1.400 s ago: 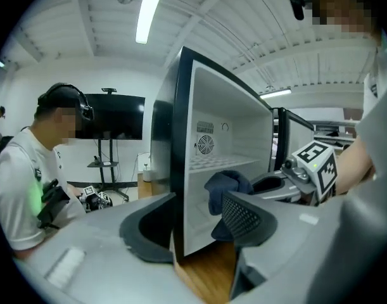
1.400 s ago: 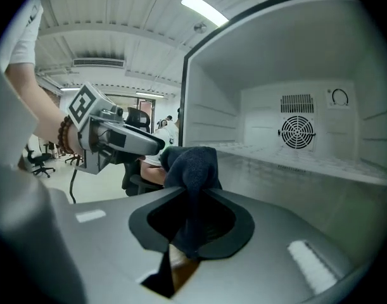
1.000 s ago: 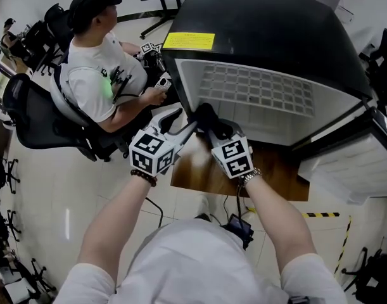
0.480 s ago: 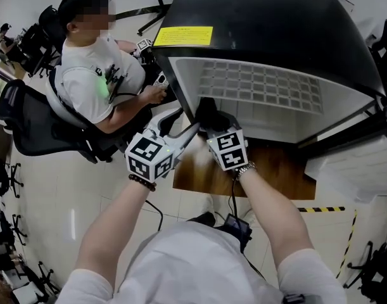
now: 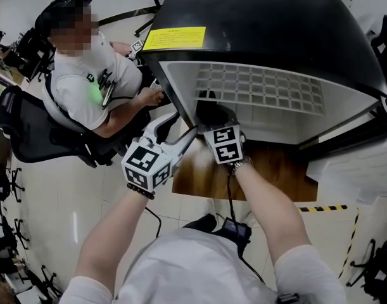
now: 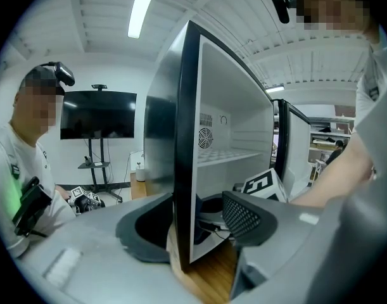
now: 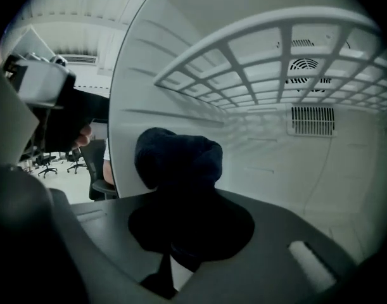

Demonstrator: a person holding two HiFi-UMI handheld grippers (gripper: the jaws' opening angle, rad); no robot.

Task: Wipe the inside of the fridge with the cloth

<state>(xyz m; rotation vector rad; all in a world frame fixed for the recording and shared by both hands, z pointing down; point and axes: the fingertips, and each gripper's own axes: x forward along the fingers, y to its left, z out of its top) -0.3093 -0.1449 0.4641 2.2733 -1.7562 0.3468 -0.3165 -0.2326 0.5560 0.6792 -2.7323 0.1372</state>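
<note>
While its jaws are clamped on a dark navy bunched cloth [image 7: 177, 160], the right gripper [image 7: 188, 230] reaches into the open fridge's lower left front corner. Cloth sits under the white plastic grid shelf [image 7: 288, 56], close to the white left inner wall [image 7: 136, 113]; contact with the wall can't be judged. Head view shows the same: right gripper [image 5: 209, 111] just inside the opening, cloth [image 5: 212, 114] at its tip.

Left gripper [image 6: 193, 223] has its jaws apart, straddling the black front edge of the fridge's left wall [image 6: 183, 138]. One jaw is outside the cabinet and one inside, with a gap at the inner one.

The black box-shaped fridge [image 5: 275, 18] with a yellow label [image 5: 174, 38] stands on a brown wooden board [image 5: 269, 170]. A seated person in a white shirt [image 5: 85, 87] is well left of it.
</note>
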